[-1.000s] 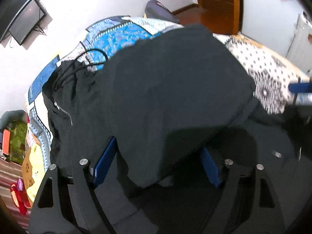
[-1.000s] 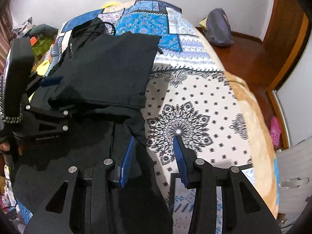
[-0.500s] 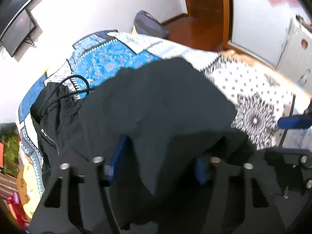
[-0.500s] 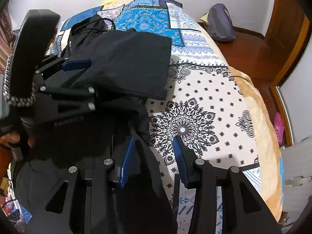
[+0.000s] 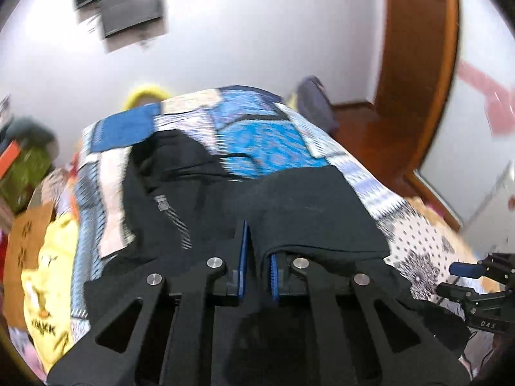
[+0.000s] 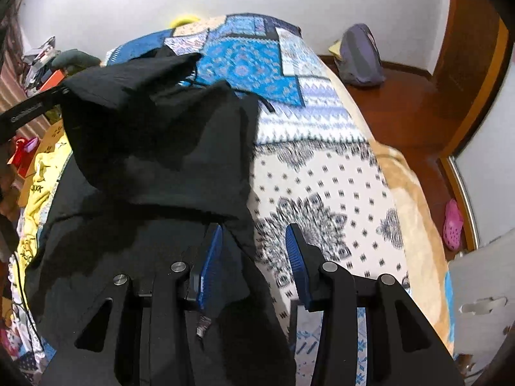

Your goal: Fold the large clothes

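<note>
The black garment [image 6: 161, 160] lies on the bed [image 6: 322, 177], one edge pinched in the left gripper [image 5: 256, 257], whose fingers have just been closing. Right gripper [image 6: 254, 257] fingers half-open, holding nothing. Carry the fold across evenly.

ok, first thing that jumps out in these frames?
The black garment, bunched and lifted over the near left part of the blue patterned bedspread. The left gripper has just closed on a fold of it; the right gripper stands open at the garment's edge.
</note>
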`<state>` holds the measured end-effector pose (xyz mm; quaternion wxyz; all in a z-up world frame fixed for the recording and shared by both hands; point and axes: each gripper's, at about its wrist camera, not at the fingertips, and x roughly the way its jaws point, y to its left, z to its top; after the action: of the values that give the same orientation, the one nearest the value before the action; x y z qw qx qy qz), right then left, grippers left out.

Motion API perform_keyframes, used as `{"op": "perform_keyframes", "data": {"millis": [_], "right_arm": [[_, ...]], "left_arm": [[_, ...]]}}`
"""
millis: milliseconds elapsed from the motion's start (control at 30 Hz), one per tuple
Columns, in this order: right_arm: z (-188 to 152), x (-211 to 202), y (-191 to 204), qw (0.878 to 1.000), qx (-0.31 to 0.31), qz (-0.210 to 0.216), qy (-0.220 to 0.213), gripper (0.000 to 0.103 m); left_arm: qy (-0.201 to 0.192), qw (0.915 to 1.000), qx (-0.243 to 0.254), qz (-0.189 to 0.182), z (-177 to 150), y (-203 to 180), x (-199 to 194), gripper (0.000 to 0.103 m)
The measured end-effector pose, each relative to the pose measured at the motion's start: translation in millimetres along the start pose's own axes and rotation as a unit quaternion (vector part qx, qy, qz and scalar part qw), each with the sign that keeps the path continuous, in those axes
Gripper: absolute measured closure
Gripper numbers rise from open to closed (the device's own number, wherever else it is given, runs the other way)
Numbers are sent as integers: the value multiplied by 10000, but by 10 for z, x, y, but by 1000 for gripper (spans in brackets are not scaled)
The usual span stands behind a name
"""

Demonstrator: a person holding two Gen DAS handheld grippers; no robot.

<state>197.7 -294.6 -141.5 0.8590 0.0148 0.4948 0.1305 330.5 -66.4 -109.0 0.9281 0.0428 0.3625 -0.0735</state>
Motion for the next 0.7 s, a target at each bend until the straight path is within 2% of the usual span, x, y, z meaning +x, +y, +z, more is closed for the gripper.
{"op": "perform_keyframes", "data": {"millis": [133, 367, 433, 600, 700], "right_arm": [[147, 6, 169, 9997, -182, 59, -129, 65], [176, 252, 461, 9993, -285, 244, 78, 65], [127, 329, 524, 9990, -338, 211, 179, 65], [42, 434, 591, 9984, -408, 15, 394, 65], [13, 423, 561, 9987, -253, 30, 436, 65]], "left_arm": [[119, 9989, -395, 224, -186, 460, -71, 92], [846, 9933, -735, 270, -836, 891, 142, 90], [965, 9906, -956, 172, -1011, 1000, 173, 85], [1117, 9833, -1435, 26, -1390, 1218, 216, 63], [1130, 9739, -1953, -252, -1536, 1389, 216, 58]]}}
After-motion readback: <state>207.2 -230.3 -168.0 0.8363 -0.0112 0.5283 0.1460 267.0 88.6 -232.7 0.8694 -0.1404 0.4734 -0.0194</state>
